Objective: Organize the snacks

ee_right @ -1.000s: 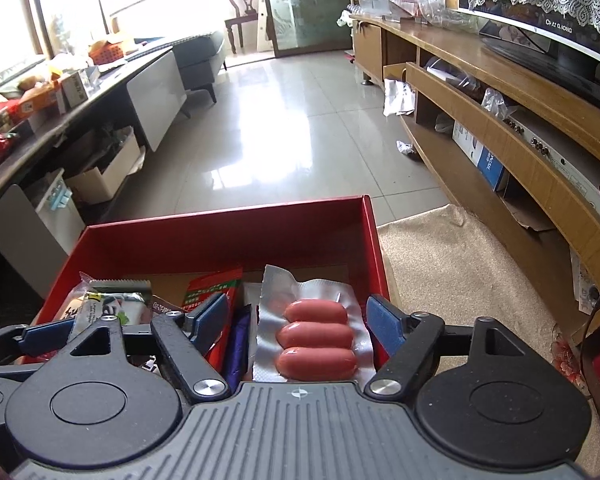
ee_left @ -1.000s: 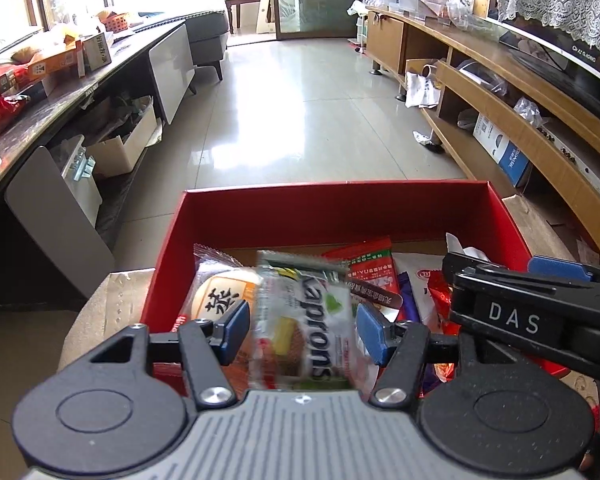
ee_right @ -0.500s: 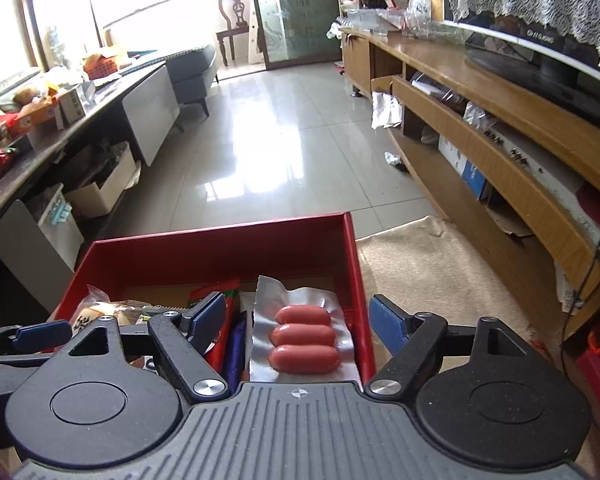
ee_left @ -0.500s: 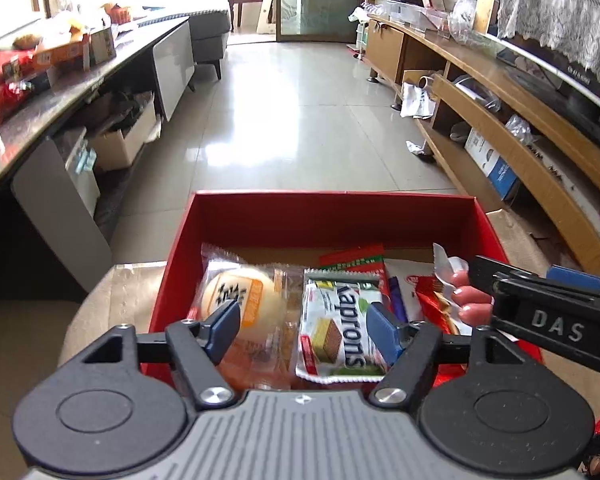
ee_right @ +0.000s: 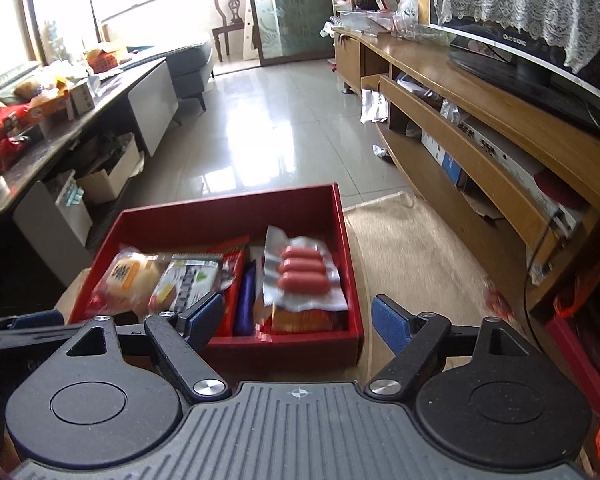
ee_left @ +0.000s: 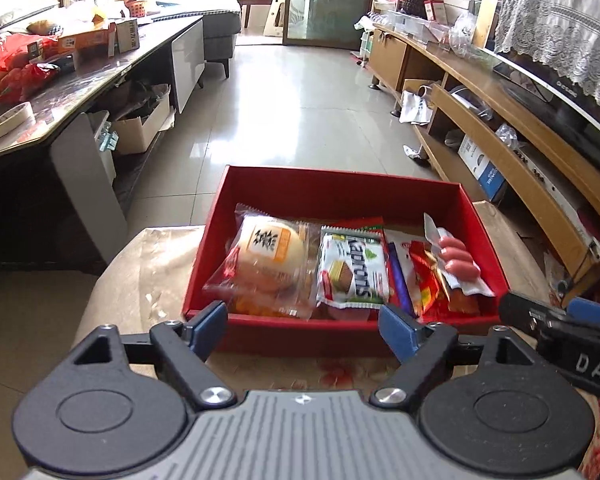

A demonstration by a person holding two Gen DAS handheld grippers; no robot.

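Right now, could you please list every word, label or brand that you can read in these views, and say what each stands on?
"Kaprons": on the green and white wafer packet in the red box.
"DAS": on the right hand-held gripper, cut off at the picture's edge.
Bun wrapper: a bold character, unreadable.
TV bezel: too small to read.

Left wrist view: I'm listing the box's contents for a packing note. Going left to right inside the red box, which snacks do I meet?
Clear-wrapped round bun with orange label → white-and-green Kaprons wafer packet → thin purple wrapper → vacuum-sealed pack of pink sausages.
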